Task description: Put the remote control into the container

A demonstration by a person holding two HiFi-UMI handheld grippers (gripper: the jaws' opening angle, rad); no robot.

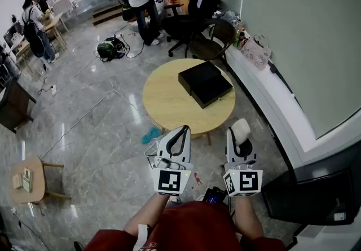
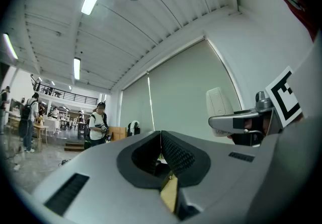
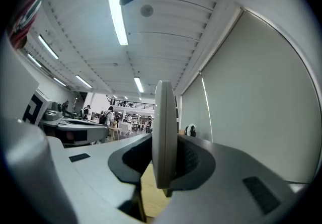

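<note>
My right gripper is shut on a white remote control, which stands upright between the pads; in the right gripper view the remote control fills the gap edge-on. It hangs just short of the near edge of the round wooden table. A black box container sits on the table's right half, well beyond both grippers. My left gripper is level with the right one, its jaws closed together with nothing in them. From the left gripper view, the held remote control shows at the right.
Black chairs stand behind the table. A white ledge runs along the right wall. A small wooden side table is at the lower left. Cables cross the marble floor. People stand far off at the back.
</note>
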